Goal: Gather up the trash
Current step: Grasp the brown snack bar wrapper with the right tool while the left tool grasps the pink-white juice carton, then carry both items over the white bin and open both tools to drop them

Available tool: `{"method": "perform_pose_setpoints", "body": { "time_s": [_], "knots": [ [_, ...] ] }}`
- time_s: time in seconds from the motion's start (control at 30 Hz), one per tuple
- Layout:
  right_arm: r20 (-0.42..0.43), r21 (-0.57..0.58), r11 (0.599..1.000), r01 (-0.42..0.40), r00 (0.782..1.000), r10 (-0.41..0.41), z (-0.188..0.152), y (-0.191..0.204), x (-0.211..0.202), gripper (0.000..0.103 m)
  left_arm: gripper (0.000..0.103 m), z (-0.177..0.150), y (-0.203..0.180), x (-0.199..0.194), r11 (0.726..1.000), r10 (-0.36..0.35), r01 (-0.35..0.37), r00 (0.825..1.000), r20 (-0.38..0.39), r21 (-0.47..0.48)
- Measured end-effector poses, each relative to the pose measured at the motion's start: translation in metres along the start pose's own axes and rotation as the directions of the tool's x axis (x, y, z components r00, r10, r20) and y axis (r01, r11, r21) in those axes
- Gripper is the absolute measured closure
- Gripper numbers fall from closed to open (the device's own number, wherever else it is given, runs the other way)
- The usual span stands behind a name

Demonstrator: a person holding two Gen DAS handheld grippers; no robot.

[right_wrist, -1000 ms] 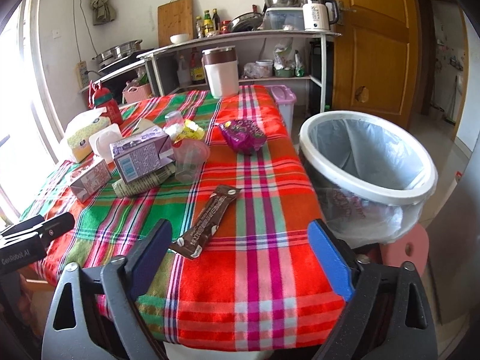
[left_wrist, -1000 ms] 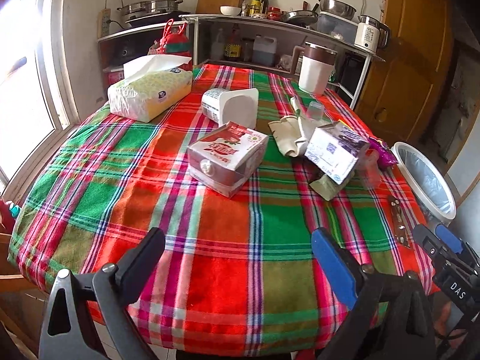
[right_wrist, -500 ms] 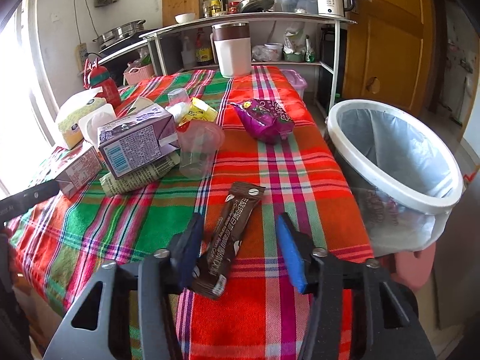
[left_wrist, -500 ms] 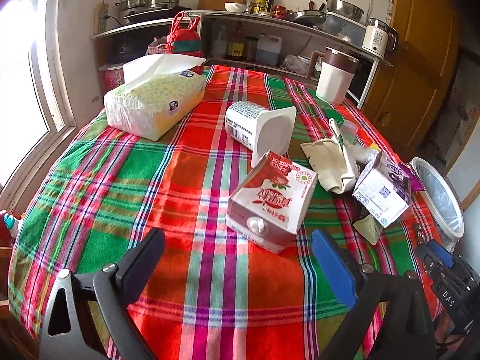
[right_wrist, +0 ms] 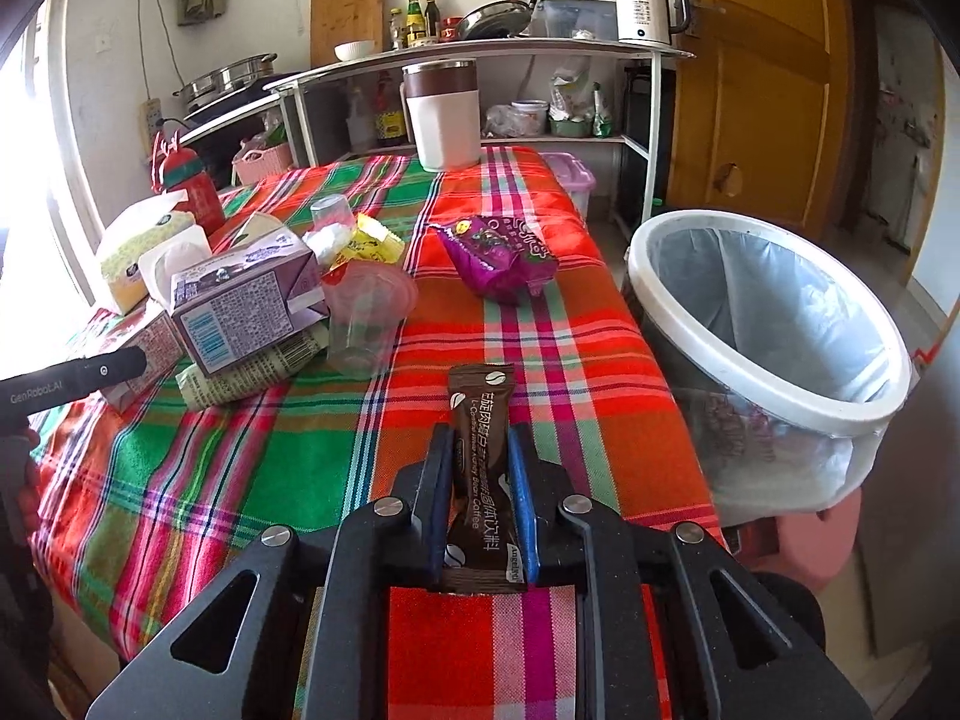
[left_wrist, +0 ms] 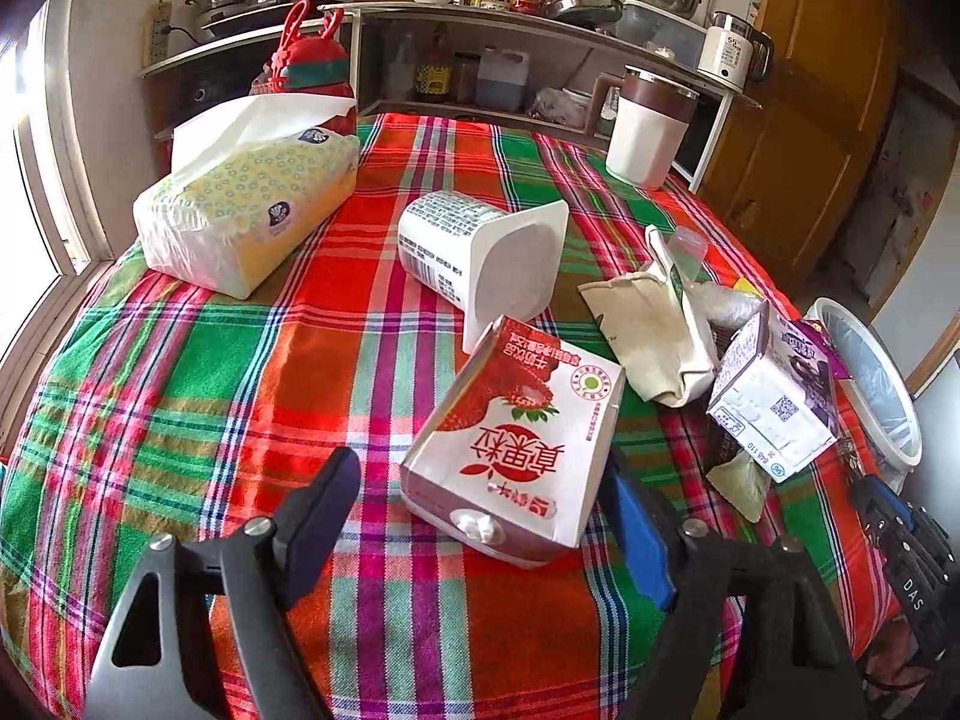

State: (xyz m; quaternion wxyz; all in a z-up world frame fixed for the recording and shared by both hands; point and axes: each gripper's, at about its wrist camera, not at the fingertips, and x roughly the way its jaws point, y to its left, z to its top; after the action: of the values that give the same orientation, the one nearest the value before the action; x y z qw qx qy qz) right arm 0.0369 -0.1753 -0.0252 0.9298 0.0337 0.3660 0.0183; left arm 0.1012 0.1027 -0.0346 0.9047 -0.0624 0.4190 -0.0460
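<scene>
Coffee sachet (right_wrist: 480,468) inside right claw (right_wrist: 480,468)

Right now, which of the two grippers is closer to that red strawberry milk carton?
Left. The left gripper is open with the strawberry milk carton between its fingers; the right gripper is off beside it, shut on the coffee sachet.

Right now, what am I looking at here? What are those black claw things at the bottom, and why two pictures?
Each picture comes from a camera on a hand-held two-finger tool; a person holds one in each hand. The left gripper is open, its fingers either side of a red strawberry carton. The right gripper is shut on a brown coffee sachet. On the plaid tablecloth lie a tissue pack, a white tub and a purple carton. A lined bin stands beside the table.
</scene>
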Motion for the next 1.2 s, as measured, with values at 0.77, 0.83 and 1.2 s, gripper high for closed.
{"method": "perform_pose_setpoints", "body": {
  "time_s": [0.77,0.83,1.2],
  "knots": [
    [0.070,0.037,0.999,-0.010,0.998,0.007,0.008,-0.012,-0.020,0.084,0.045,-0.001,-0.005,-0.034,1.000,0.002,0.000,0.996,0.094,-0.025],
    [0.077,0.041,0.999,-0.011,0.997,0.008,0.008,-0.014,-0.022,0.084,0.045,-0.001,-0.004,-0.037,0.999,-0.010,0.014,0.995,0.097,-0.037],
    [0.136,0.053,0.999,-0.007,0.991,0.000,0.020,-0.028,-0.042,0.084,0.045,0.012,-0.040,-0.074,0.998,-0.065,0.061,0.978,0.196,0.028]
  ]
}}
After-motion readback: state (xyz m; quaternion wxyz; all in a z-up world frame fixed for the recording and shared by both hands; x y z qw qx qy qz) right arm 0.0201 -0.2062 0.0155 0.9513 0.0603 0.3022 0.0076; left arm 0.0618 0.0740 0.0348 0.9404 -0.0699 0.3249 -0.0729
